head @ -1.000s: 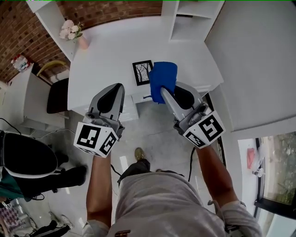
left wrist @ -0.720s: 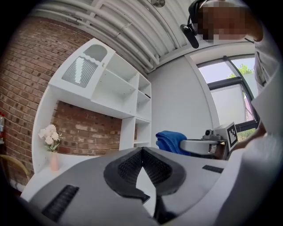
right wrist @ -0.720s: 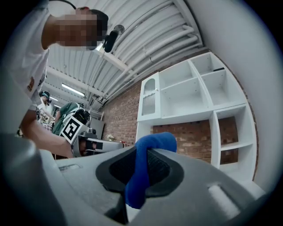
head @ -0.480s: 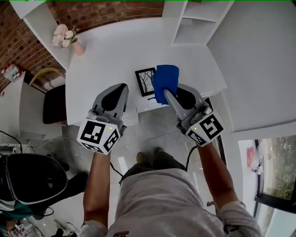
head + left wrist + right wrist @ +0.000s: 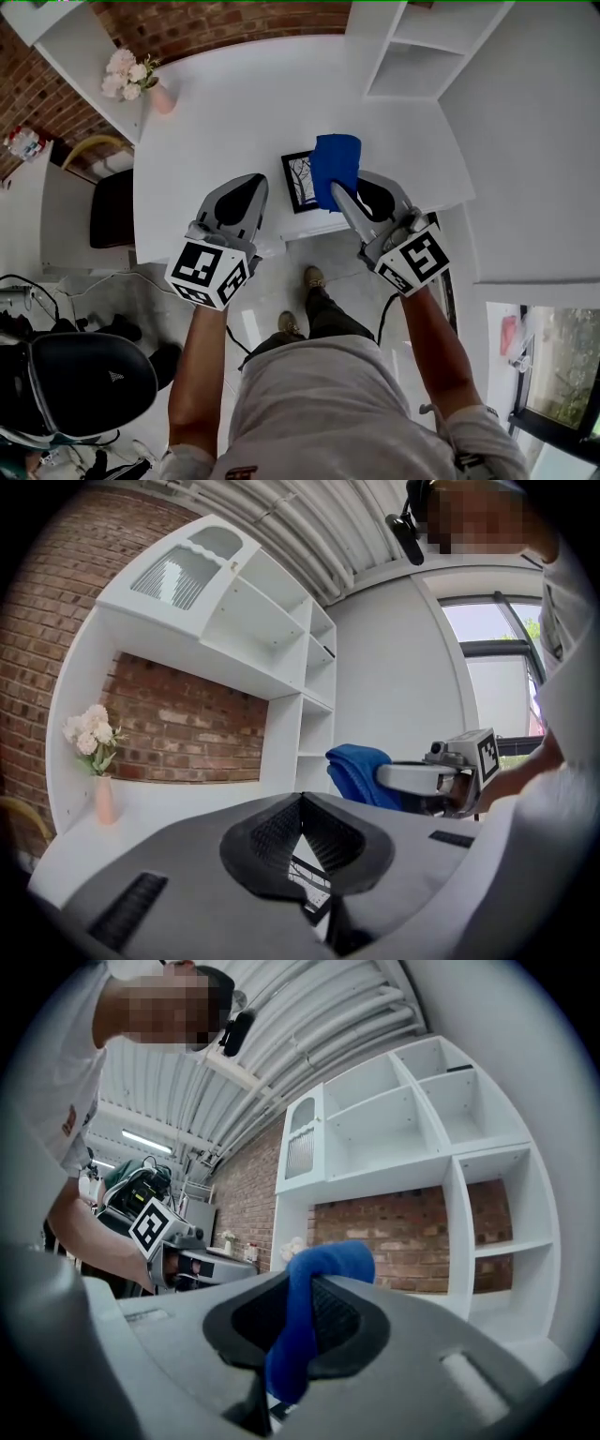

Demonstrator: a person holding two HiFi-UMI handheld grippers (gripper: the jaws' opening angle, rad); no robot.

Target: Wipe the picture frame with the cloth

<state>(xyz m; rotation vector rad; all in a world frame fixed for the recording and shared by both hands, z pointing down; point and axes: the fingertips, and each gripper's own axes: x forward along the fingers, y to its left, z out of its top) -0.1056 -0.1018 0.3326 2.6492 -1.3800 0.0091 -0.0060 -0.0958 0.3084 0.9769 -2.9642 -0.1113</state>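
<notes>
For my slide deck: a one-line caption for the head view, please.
Blue cloth clamped in the right claw, by the picture frame on a white desk.

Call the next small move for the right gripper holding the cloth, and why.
Probably lower the right gripper until the blue cloth meets the picture frame. Its jaws are clamped on the cloth, which in the head view overlaps the frame's right side, but contact isn't evident. The left gripper is shut and empty, left of the frame.

Blue cloth (image 5: 336, 167) bunched, hiding rt side of black pic frame (image 5: 299, 183) w/ tree print, face-up.
</notes>
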